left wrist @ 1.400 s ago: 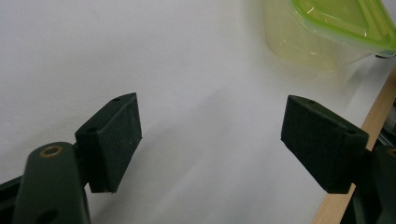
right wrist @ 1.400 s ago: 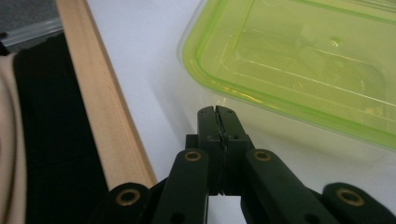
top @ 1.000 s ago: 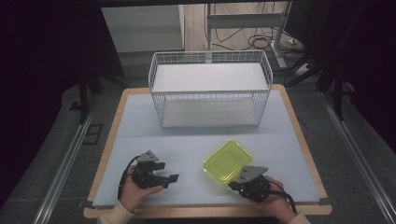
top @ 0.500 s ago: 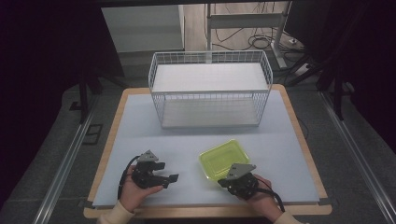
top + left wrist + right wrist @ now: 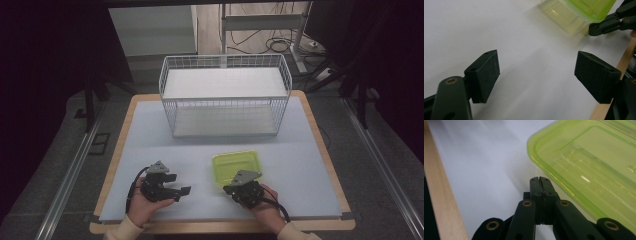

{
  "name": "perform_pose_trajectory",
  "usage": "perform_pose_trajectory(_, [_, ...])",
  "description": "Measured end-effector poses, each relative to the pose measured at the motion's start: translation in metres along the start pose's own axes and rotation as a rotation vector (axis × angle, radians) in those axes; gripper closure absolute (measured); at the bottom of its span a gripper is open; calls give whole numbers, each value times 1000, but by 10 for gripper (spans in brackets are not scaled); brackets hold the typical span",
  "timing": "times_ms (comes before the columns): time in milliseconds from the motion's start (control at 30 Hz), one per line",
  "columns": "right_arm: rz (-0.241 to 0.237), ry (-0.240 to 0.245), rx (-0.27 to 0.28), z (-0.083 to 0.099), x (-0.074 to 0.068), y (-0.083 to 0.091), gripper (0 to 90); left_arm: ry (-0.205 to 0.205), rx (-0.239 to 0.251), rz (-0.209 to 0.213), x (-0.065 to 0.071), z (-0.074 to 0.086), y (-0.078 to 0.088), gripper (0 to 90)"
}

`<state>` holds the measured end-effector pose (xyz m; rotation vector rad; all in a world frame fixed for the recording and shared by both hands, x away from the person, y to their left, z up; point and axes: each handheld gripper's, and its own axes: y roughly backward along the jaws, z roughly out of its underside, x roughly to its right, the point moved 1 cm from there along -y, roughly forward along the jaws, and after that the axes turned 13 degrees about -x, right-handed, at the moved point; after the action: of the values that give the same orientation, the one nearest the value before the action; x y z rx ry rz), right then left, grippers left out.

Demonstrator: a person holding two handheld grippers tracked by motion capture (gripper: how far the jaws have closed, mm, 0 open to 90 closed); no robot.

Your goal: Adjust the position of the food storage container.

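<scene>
In the high view the bench [image 5: 300,150] is evenly and softly lit from above, while the room around it falls into near black. Shadows there are faint and short. The picture is slightly soft, with fine detail lost. In the left gripper view the white surface is bright, almost washed out, and the yellow-green container [image 5: 576,15] is blurred at the top edge. In the right gripper view the container [image 5: 594,170] carries small white glints, and the far bench surface smears into streaks.
</scene>
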<state>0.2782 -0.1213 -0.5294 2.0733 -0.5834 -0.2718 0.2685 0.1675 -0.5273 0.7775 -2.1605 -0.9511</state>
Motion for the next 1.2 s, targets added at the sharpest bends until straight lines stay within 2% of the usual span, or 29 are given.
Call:
perform_pose_trajectory(267, [13,-20,5,-8,-1,-10,899,0,1,1,0,0,0,198])
perform_pose_trajectory(467, [-5,-15,22,-6,-4,-3,899,-1,2,2,0,0,1,198])
perform_pose_trajectory(567, [-30,-9,59,0,-5,13,900,1,3,1,-1,0,1,197])
perform_pose_trajectory(733, [-50,-28,118,11,-1,40,900,2,5,-1,-1,0,1,198])
perform_pose_trajectory(867, [-32,-75,168,21,13,65,900,3,4,-3,-2,0,1,198])
perform_pose_trajectory(900, [-32,-75,168,21,13,65,900,5,5,-3,-2,0,1,198])
perform_pose_trajectory(933, [-20,-112,187,28,24,74,899,7,6,-5,-2,0,1,198])
perform_pose_trajectory(1067, [14,-185,199,46,48,87,900,10,5,-6,-4,0,1,198])
perform_pose_trajectory(1200, [14,-271,213,62,71,95,898,12,6,-5,-5,0,1,198])
